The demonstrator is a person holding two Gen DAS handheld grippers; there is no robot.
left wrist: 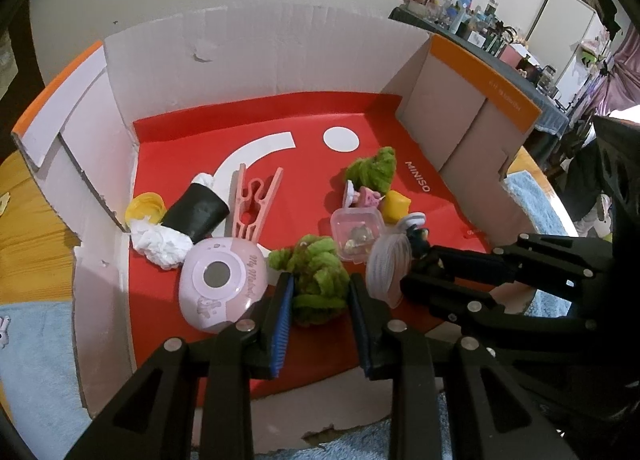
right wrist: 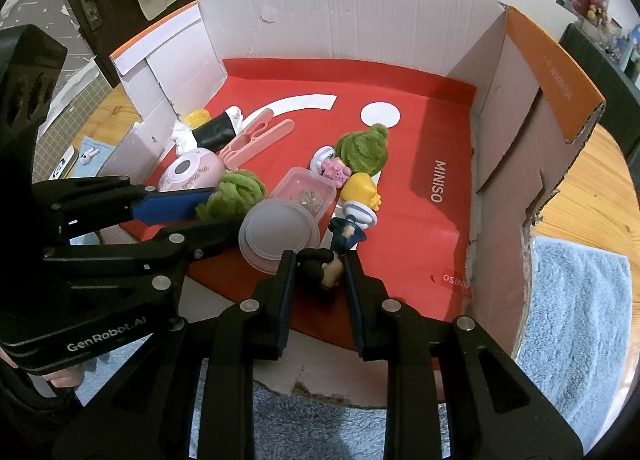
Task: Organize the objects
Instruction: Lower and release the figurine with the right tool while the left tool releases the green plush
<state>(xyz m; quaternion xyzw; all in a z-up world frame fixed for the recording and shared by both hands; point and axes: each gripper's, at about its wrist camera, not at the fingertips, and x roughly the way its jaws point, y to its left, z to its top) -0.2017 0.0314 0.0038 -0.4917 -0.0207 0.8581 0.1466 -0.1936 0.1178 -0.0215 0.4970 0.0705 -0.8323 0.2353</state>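
Note:
My left gripper (left wrist: 320, 282) reaches into a cardboard box (left wrist: 260, 60) with a red floor. Its blue pads press on both sides of a green fuzzy bundle (left wrist: 320, 284) that rests on the floor. In the right wrist view this green fuzzy bundle (right wrist: 234, 196) sits at the left gripper's tips. My right gripper (right wrist: 319, 259) is shut on a small dark-haired figurine (right wrist: 332, 274) in blue, low over the red floor. The figurine (left wrist: 418, 238) shows at the right gripper's tips in the left wrist view, beside a translucent round lid (left wrist: 388, 266).
On the red floor lie a pink round case (left wrist: 222, 284), a pink clothes peg (left wrist: 256, 200), a black roll with white tissue (left wrist: 196, 214), a yellow cap (left wrist: 144, 208), a clear small box (left wrist: 356, 234), a second green bundle (left wrist: 372, 170) and small toys. A blue towel (right wrist: 580, 300) lies around the box.

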